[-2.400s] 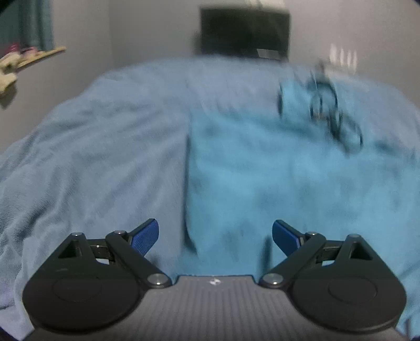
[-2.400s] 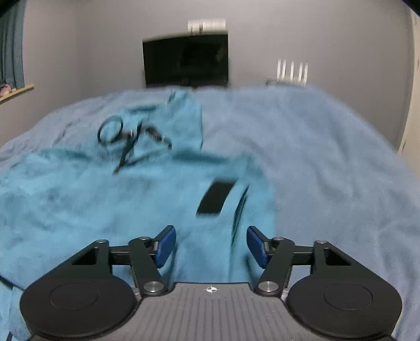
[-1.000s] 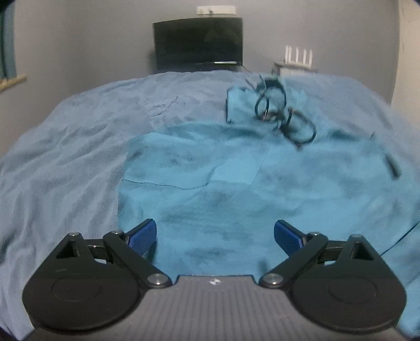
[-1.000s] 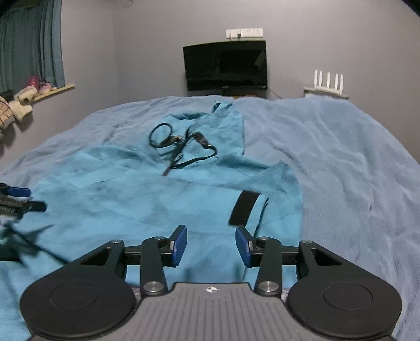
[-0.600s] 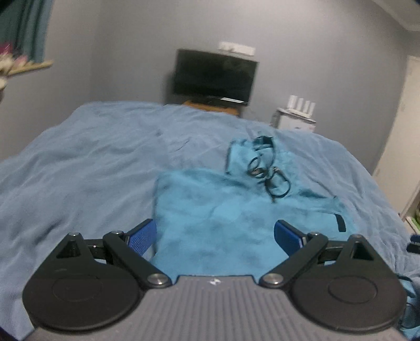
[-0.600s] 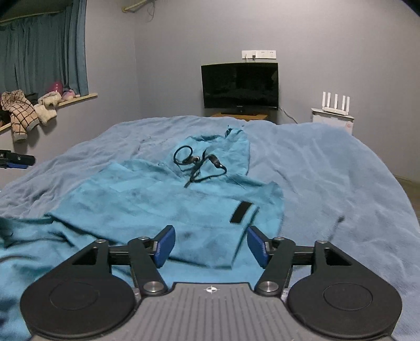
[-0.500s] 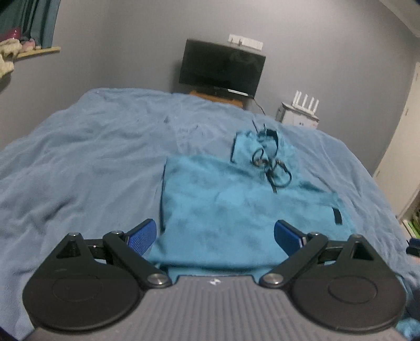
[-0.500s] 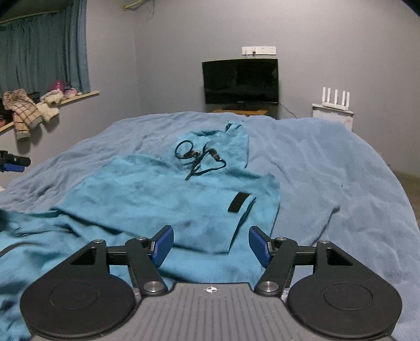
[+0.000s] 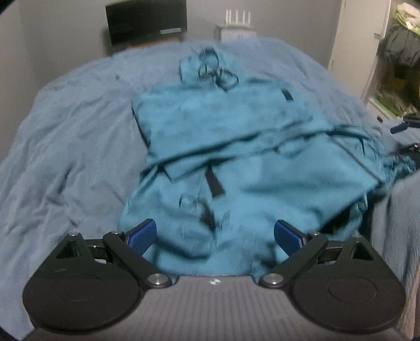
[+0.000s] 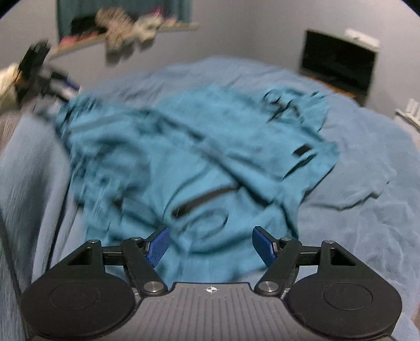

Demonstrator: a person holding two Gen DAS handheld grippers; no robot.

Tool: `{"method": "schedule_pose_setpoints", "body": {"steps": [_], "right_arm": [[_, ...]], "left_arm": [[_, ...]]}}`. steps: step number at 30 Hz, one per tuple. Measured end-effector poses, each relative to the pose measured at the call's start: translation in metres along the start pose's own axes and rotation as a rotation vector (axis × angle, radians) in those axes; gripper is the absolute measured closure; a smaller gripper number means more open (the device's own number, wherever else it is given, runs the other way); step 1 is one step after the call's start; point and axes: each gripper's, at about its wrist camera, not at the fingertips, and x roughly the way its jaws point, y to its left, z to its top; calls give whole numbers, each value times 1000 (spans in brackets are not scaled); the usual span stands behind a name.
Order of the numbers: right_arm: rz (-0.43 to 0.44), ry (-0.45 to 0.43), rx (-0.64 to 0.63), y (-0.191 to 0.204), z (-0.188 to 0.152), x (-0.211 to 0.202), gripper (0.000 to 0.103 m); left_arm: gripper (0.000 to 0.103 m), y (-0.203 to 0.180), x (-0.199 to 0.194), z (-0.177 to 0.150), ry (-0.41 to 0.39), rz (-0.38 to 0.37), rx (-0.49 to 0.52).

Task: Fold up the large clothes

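Note:
A teal hooded garment (image 9: pixel 236 136) lies on the blue bed blanket (image 9: pixel 65 144), its hood and black drawstrings (image 9: pixel 212 69) at the far end and its near part rumpled. My left gripper (image 9: pixel 215 237) hovers open over that rumpled near part, nothing between its blue pads. In the right wrist view the same garment (image 10: pixel 199 157) fills the middle. My right gripper (image 10: pixel 210 244) is above the near hem, its jaws opening with no cloth pinched. Each gripper shows blurred in the other's view: the right gripper (image 9: pixel 404 126) and the left gripper (image 10: pixel 39 68).
A dark TV (image 9: pixel 145 22) and a white router (image 9: pixel 237 19) stand by the far wall. A shelf with plush toys (image 10: pixel 126 28) runs along the left wall. Hanging clothes (image 9: pixel 400 52) fill the right side. Both views are motion-blurred.
Both views have swung and tilted down toward the garment's near part, which now looks bunched with a fold across it. The right jaws have widened. The left jaws stay wide.

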Motion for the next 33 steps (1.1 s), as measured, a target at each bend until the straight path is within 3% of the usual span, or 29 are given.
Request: {"method": "schedule_pose_setpoints", "body": {"steps": [2, 4, 6, 8, 13, 15, 18, 21, 24, 28, 33], "right_arm": [[32, 54, -57, 9, -4, -1, 31], [77, 98, -132, 21, -6, 0, 31], [103, 118, -211, 35, -7, 5, 31], [105, 115, -254, 45, -6, 11, 31], [112, 25, -257, 52, -4, 15, 32], [126, -3, -250, 51, -4, 17, 41], [185, 7, -258, 48, -6, 15, 54], [205, 48, -319, 46, -9, 5, 52], [281, 116, -291, 37, -10, -3, 51], [304, 173, -352, 38, -13, -2, 51], [338, 144, -416, 51, -7, 15, 53]], "left_arm": [[7, 4, -4, -7, 28, -36, 4], [7, 3, -7, -11, 43, -25, 47], [7, -1, -4, -13, 47, 4, 83], [7, -3, 6, -12, 70, -22, 75], [11, -14, 26, -9, 49, -14, 99], [23, -14, 29, -6, -1, -5, 83], [32, -16, 32, -4, -22, -8, 69], [39, -19, 32, -4, -25, 1, 88], [40, -17, 34, -4, -19, 3, 64], [40, -16, 40, -5, -14, -3, 60], [40, -13, 43, -6, -16, 1, 33]]}}
